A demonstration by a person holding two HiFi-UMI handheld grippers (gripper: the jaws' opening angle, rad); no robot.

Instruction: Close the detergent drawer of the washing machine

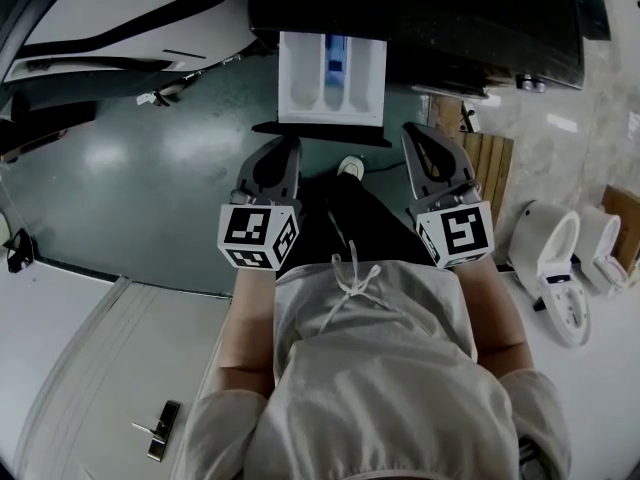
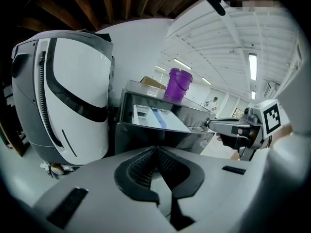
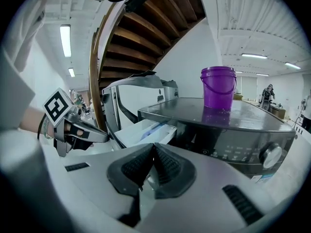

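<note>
The white detergent drawer point(image 1: 331, 78) stands pulled out from the dark washing machine point(image 1: 480, 18), with a blue insert in its middle compartment. It also shows in the left gripper view as the drawer point(image 2: 154, 118) and in the right gripper view as the drawer point(image 3: 146, 130). My left gripper point(image 1: 283, 151) hangs just short of the drawer's front, left of centre, jaws shut on nothing. My right gripper point(image 1: 420, 138) is level with it at the drawer's right, also shut and empty. Neither touches the drawer.
A purple bucket point(image 3: 218, 88) stands on the machine's top. A large white appliance point(image 2: 68, 96) stands left of the machine. White toilets point(image 1: 560, 268) sit on the floor at the right, and a wooden slatted panel point(image 1: 490, 163) leans by the machine.
</note>
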